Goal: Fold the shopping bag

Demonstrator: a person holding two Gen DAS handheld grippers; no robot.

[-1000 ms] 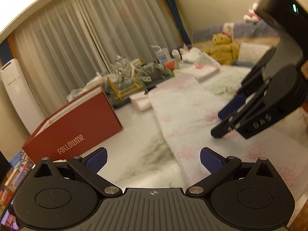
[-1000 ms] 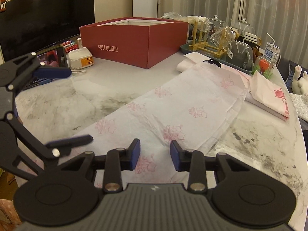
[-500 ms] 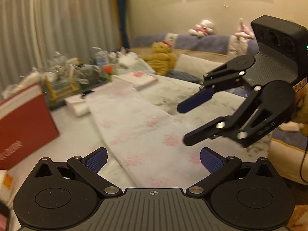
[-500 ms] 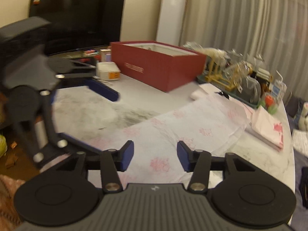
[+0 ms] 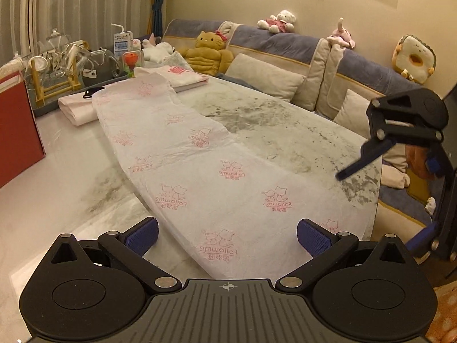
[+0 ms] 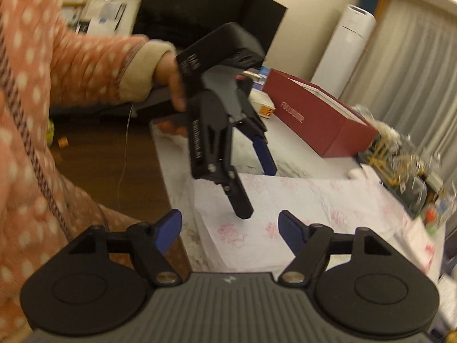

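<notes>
Fingers come first as we look along the left gripper [image 5: 227, 237]: its two blue pads stand wide apart and grasp nothing, hovering above the near end of the shopping bag [image 5: 200, 168]. We see the bag as a long white sheet printed with pink cats, lying flat on the marble table [image 5: 285, 134] and running from between these fingers away toward the far left.

Beyond the right-hand finger, near the table's edge, the right gripper [image 5: 380, 208] hangs tilted downward; its jaws are opening, and we see nothing between them. In its own view its blue pads [image 6: 171, 225] spread over the bag's corner, with the left gripper's fingers just ahead and a hand [image 6: 171, 83] in a spotted pink sleeve [image 6: 57, 85] gripping that tool's handle.

Past the bag's far end, beyond the left finger, we find a small folded white bundle [image 5: 77, 108], a tray of glassware [image 5: 68, 65] and a red box [image 5: 17, 131]. Straight ahead, beyond the fingertips, a second folded bag [image 5: 182, 75] lies flat. Farthest off, a sofa [image 5: 285, 57] holds cushions and plush toys.
</notes>
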